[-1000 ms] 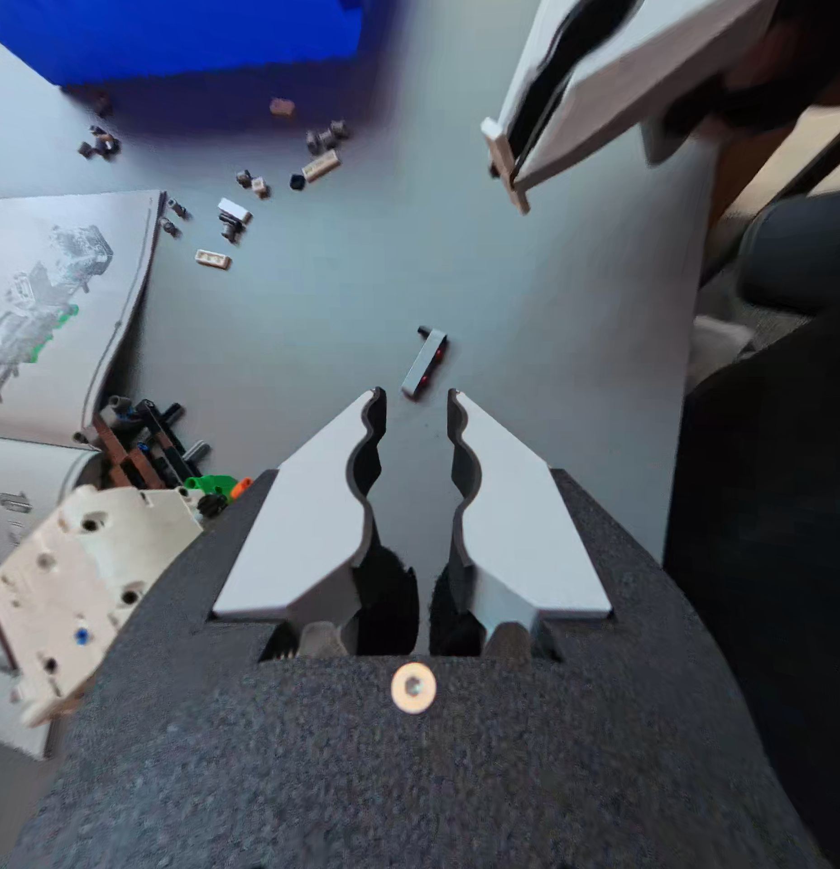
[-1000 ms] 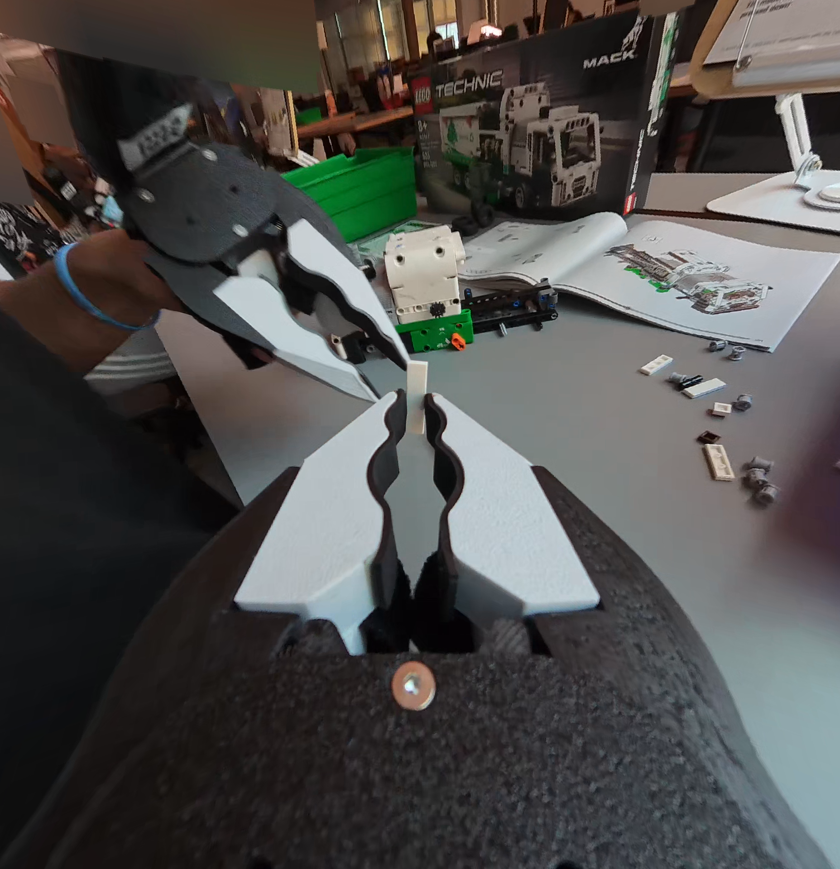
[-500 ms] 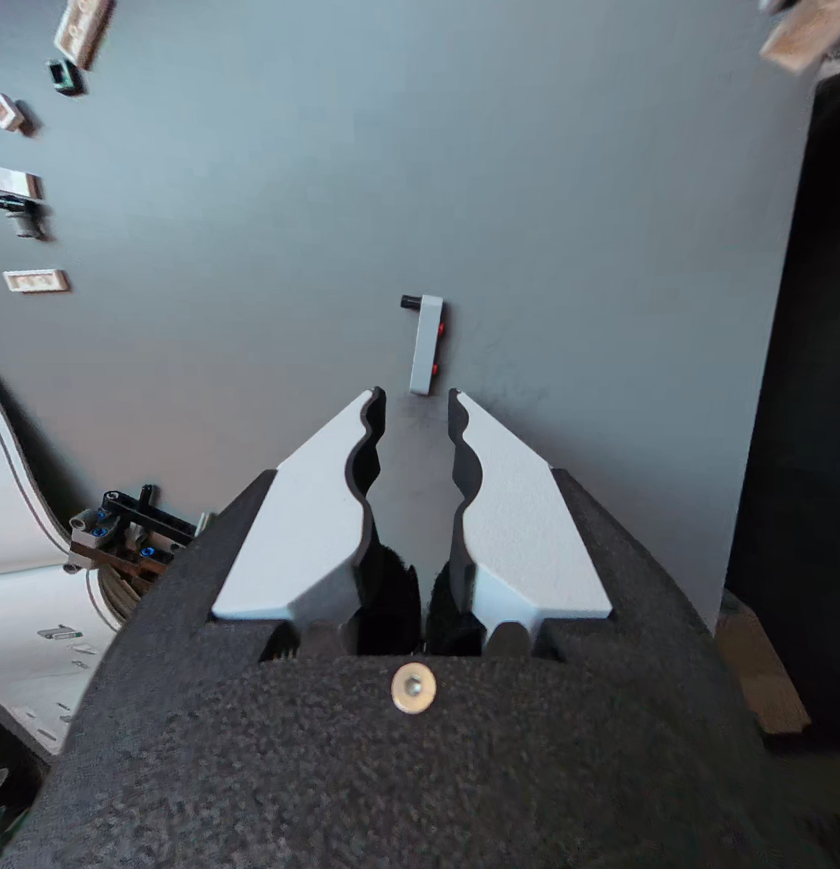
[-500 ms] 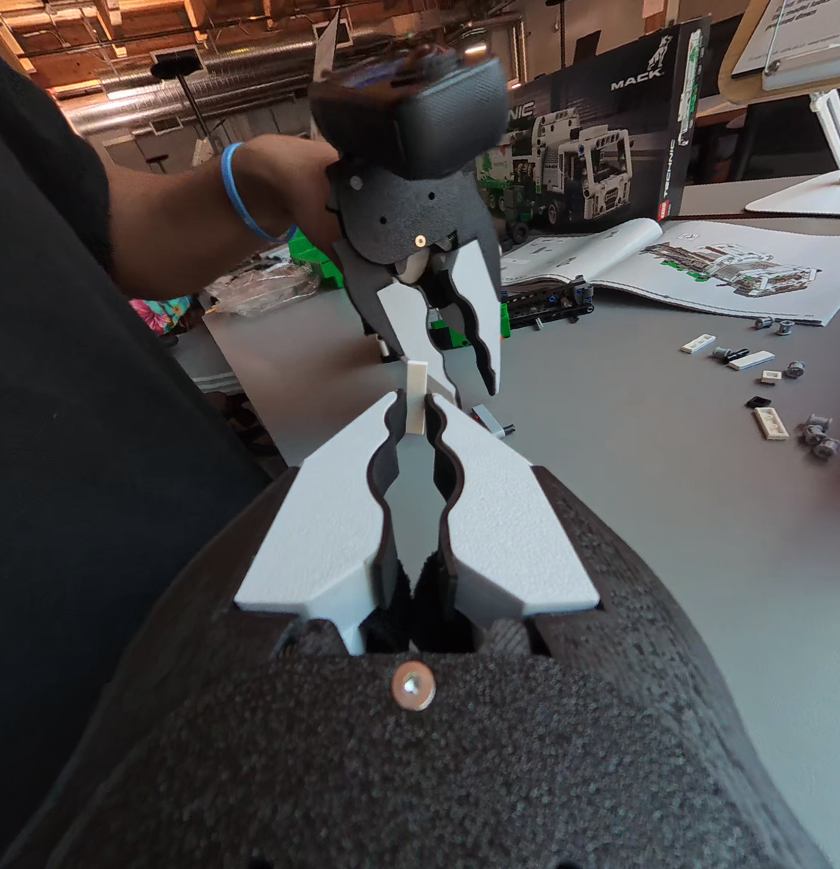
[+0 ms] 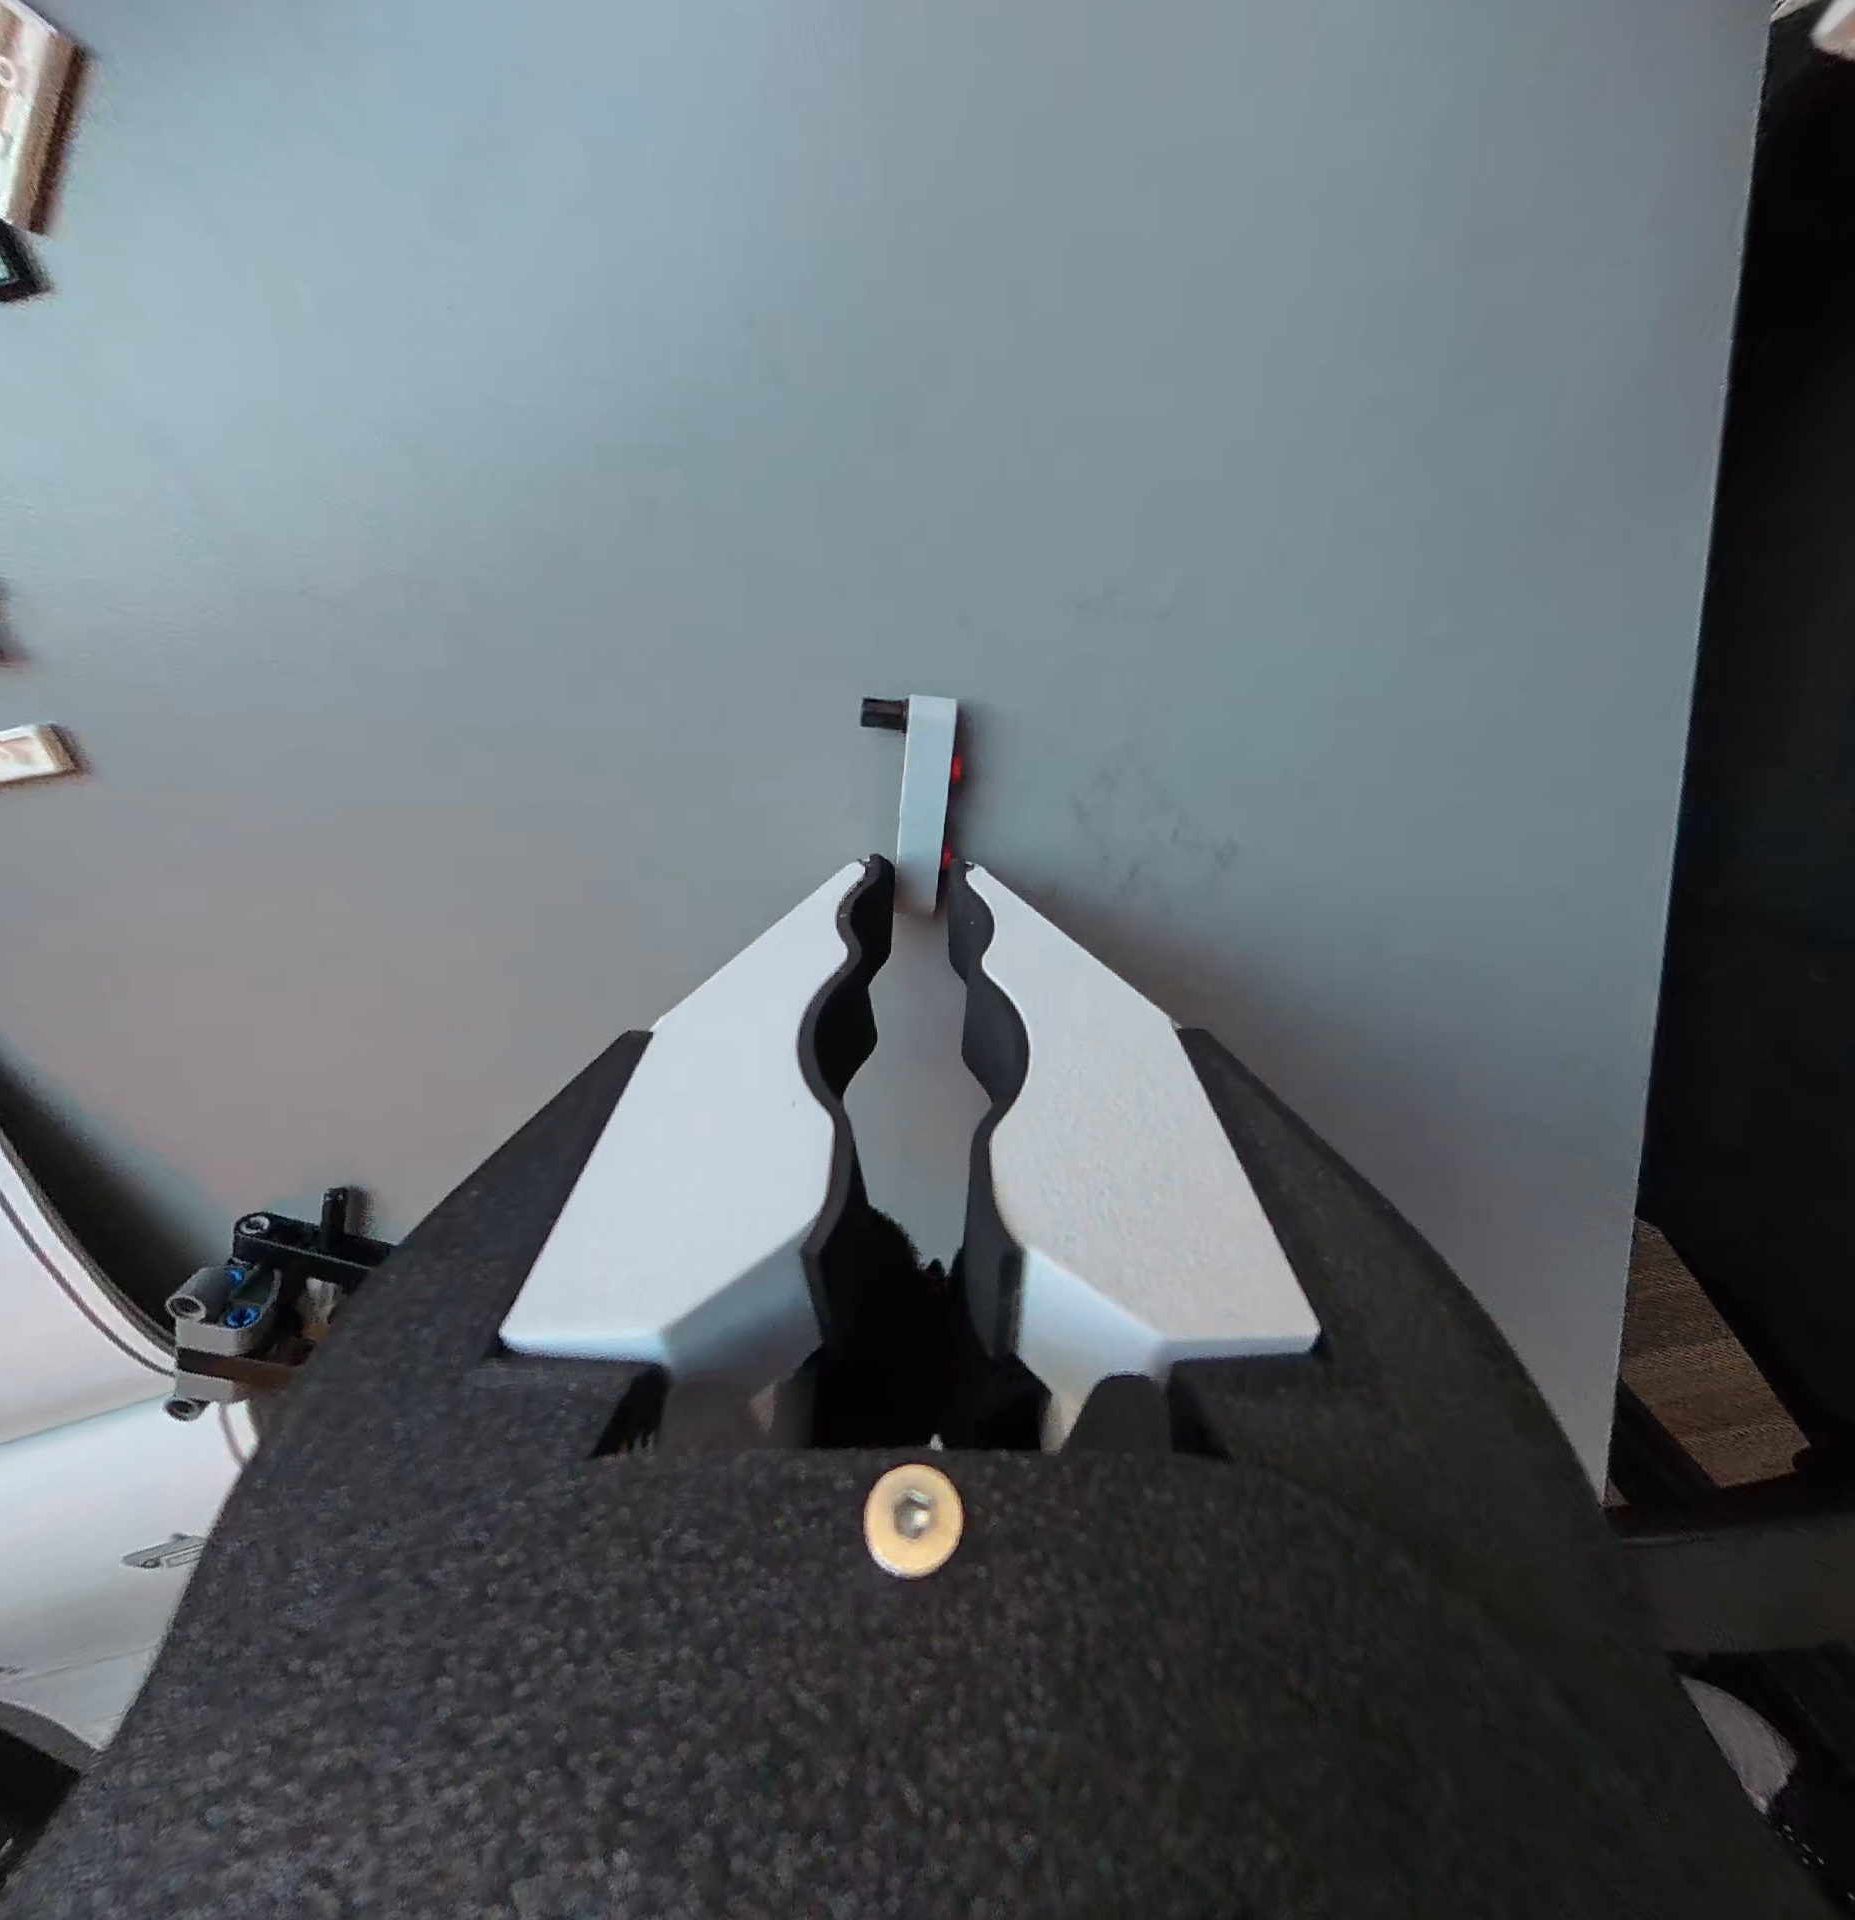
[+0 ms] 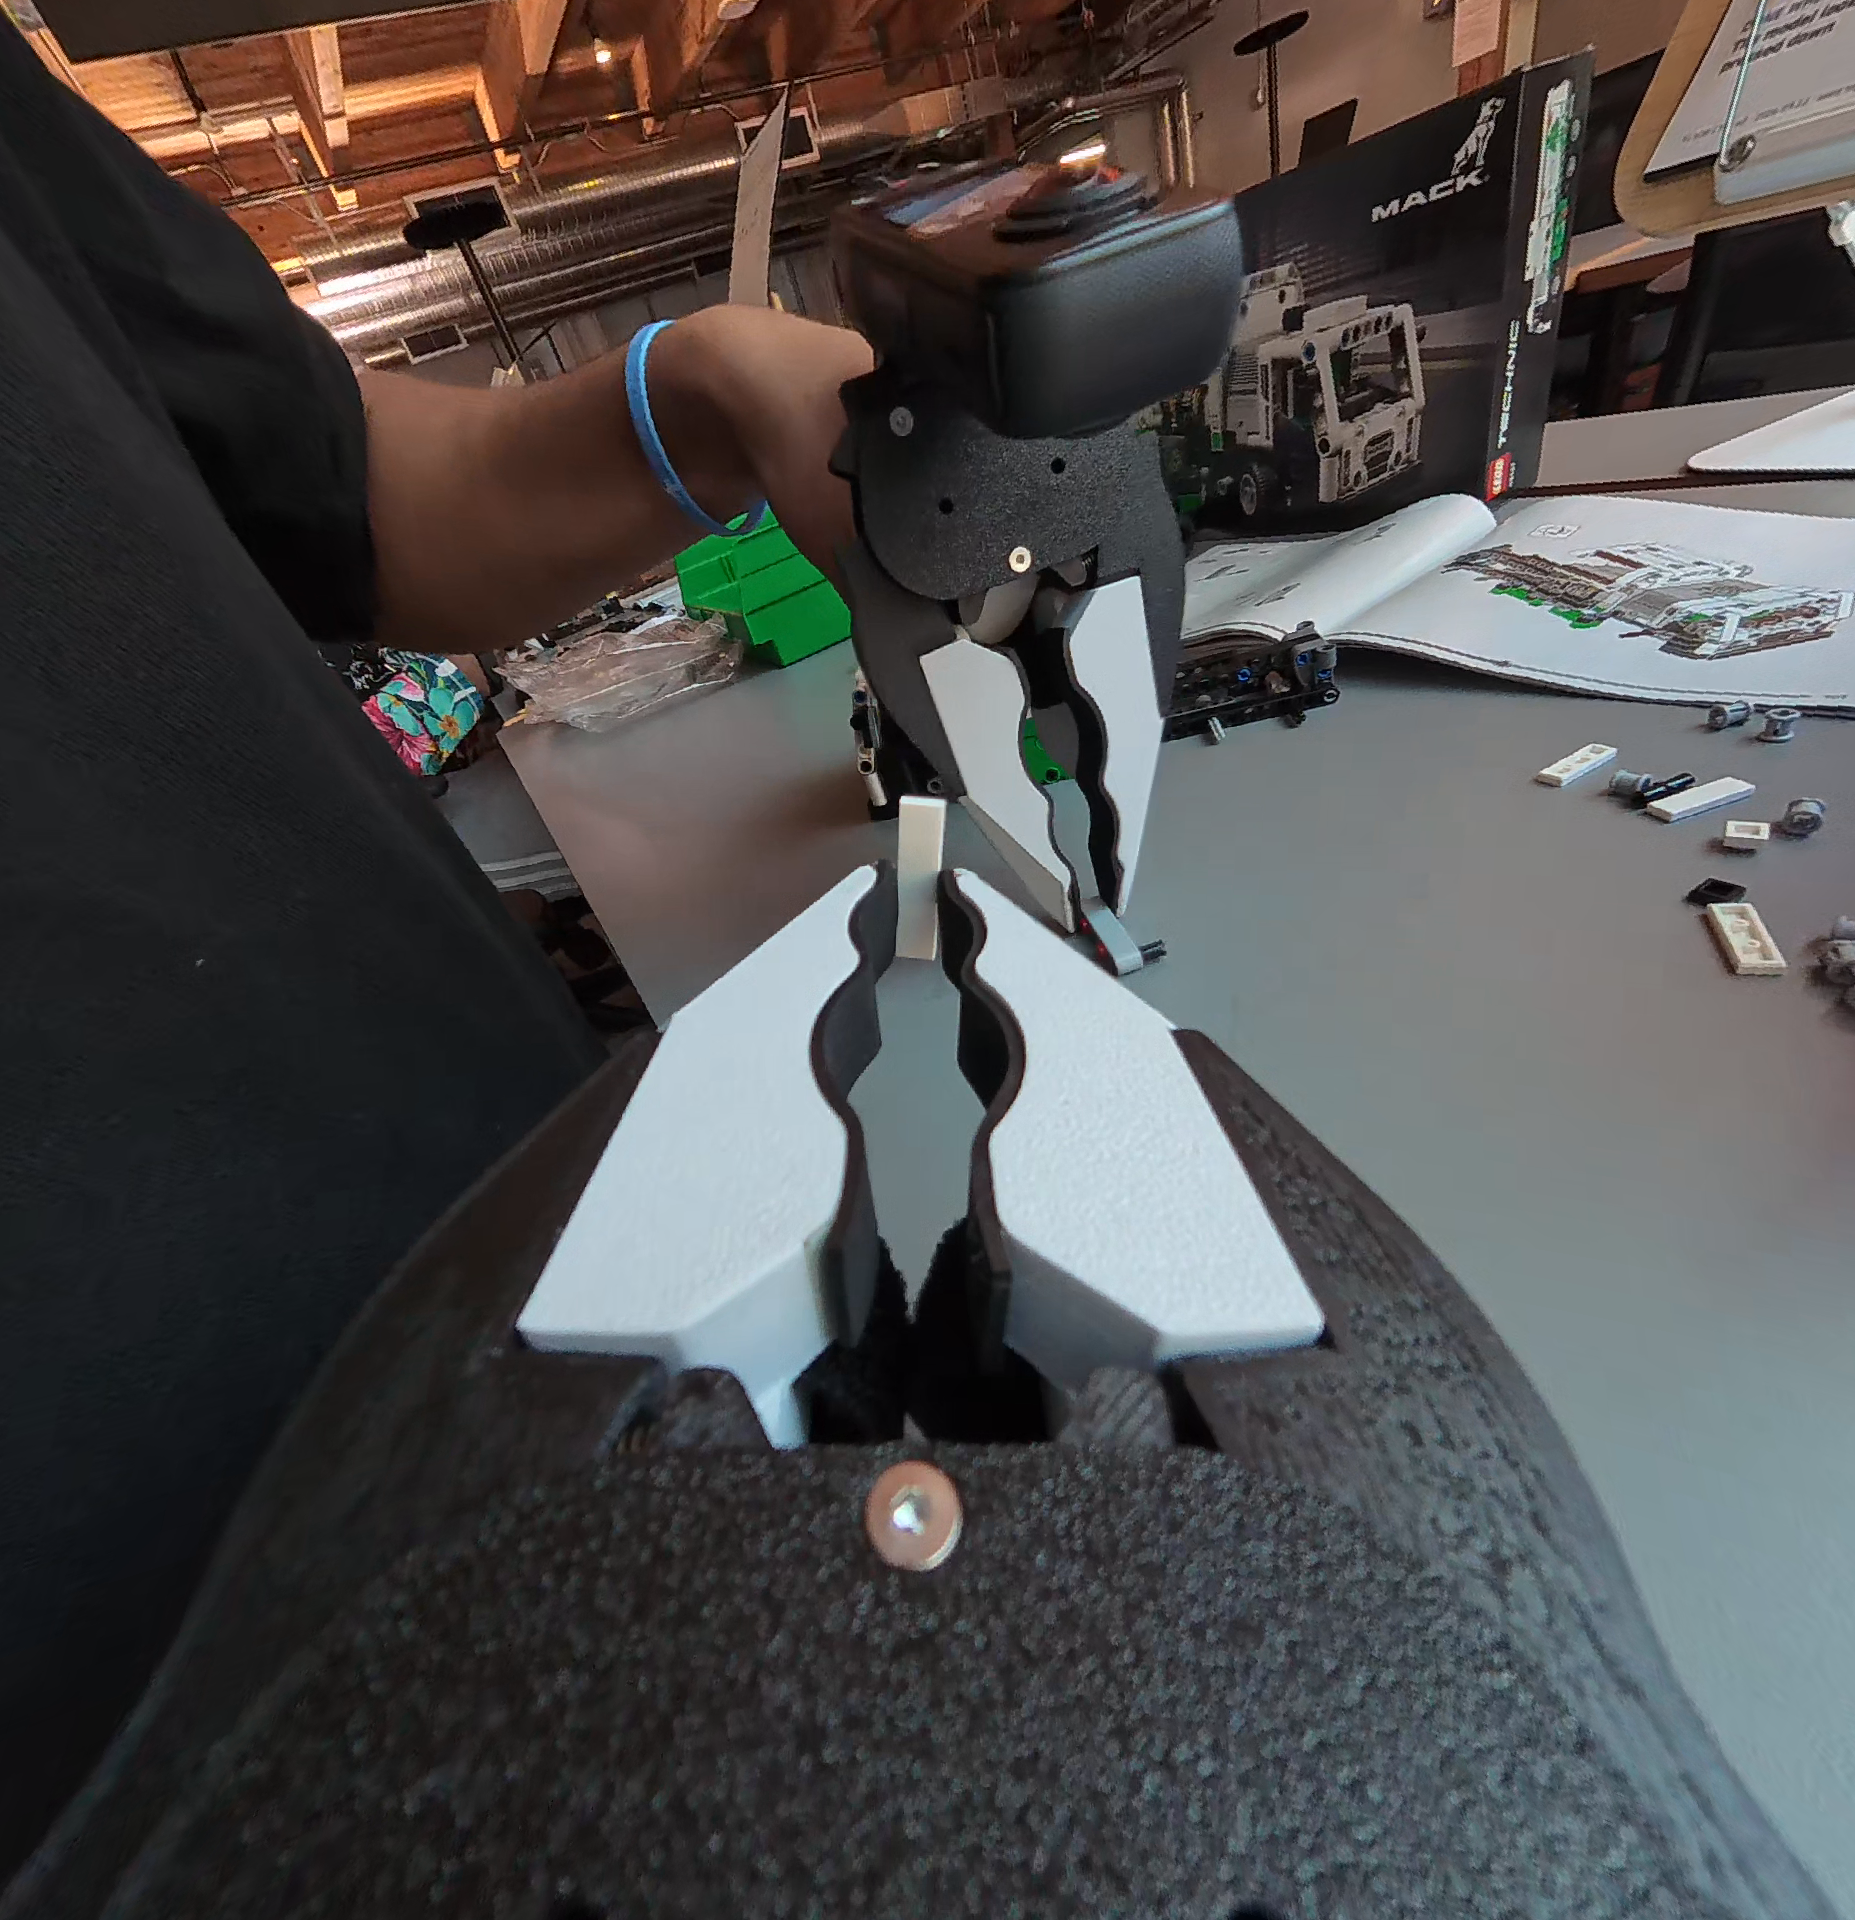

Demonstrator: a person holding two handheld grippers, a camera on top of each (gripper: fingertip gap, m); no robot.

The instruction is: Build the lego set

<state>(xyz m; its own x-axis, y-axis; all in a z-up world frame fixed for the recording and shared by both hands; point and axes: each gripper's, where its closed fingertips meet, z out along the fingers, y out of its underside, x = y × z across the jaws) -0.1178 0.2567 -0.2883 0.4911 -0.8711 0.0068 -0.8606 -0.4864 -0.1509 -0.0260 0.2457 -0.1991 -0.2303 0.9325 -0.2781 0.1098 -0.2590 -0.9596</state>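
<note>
A grey lego beam [image 5: 928, 790] with a black pin and red pins lies on the grey table [image 5: 694, 468]. My left gripper [image 5: 918, 873] points down at it, and its fingertips are closed on the beam's near end. In the right wrist view the left gripper [image 6: 1094, 904] stands over the beam [image 6: 1118, 948], which rests on the table. My right gripper [image 6: 915, 878] is shut on a small white flat piece [image 6: 921, 852]. It holds the piece upright above the table, just in front of the left gripper.
An open instruction booklet [image 6: 1629, 613], the set's box [image 6: 1422, 312] and a black partial build [image 6: 1245, 686] are at the back. Several small loose parts [image 6: 1733, 831] lie to the right. A green bin [image 6: 767, 603] is behind. The table edge [image 5: 1681, 831] runs close on the right. Some 12 cm of space lies between my two pairs of fingers. From my left tips it is roughly 15 cm to the black partial build [image 6: 1245, 686]; from my right, 25 cm.
My left gripper dropped toward the grey beam and narrowed its jaws onto the beam's near end. My right gripper kept its hold on the white piece and stayed nearly still.
</note>
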